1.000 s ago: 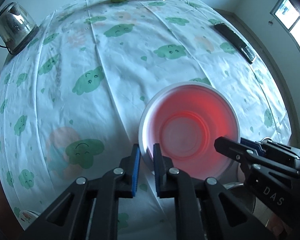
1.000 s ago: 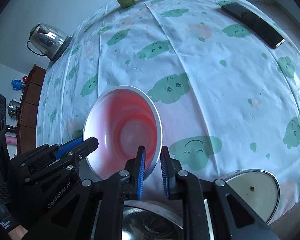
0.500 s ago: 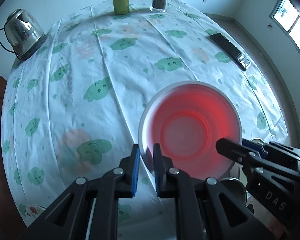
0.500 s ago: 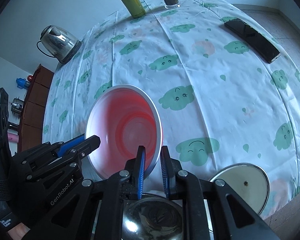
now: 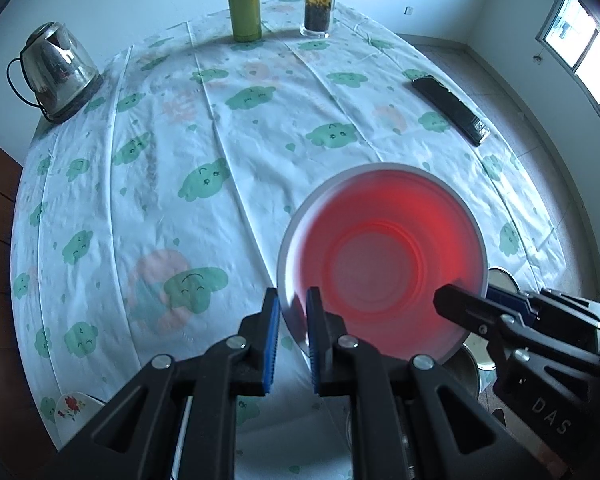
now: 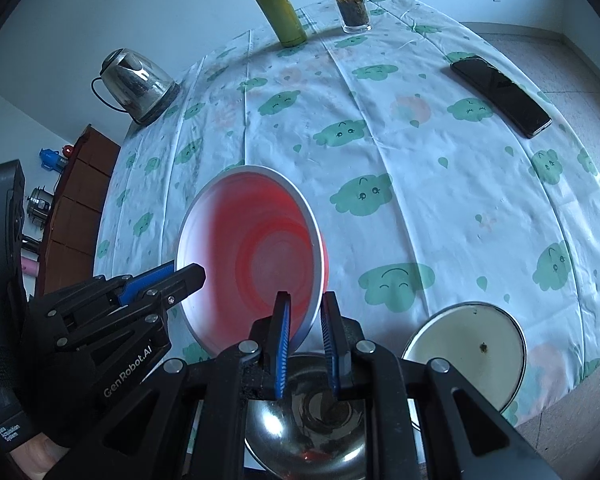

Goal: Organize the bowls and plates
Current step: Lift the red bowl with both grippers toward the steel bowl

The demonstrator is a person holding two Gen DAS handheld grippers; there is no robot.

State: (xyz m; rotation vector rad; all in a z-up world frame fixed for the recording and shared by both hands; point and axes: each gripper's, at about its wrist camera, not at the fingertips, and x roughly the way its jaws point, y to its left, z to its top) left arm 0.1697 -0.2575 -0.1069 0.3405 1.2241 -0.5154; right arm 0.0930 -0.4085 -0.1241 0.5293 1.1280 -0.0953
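Left wrist: both hand-held grippers clamped on red bowl (image 5: 384, 264) rim; cloud-print tablecloth (image 5: 160, 184), window (image 5: 580, 52) right.

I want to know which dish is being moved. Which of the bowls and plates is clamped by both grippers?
The red bowl: the left gripper and right gripper pinch opposite sides of its rim. The steel bowl below and the cream plate are untouched.

Kettle (image 5: 56, 72), green flask (image 5: 243, 2), tea glass (image 5: 318, 0) — phone (image 5: 451, 109) apart.
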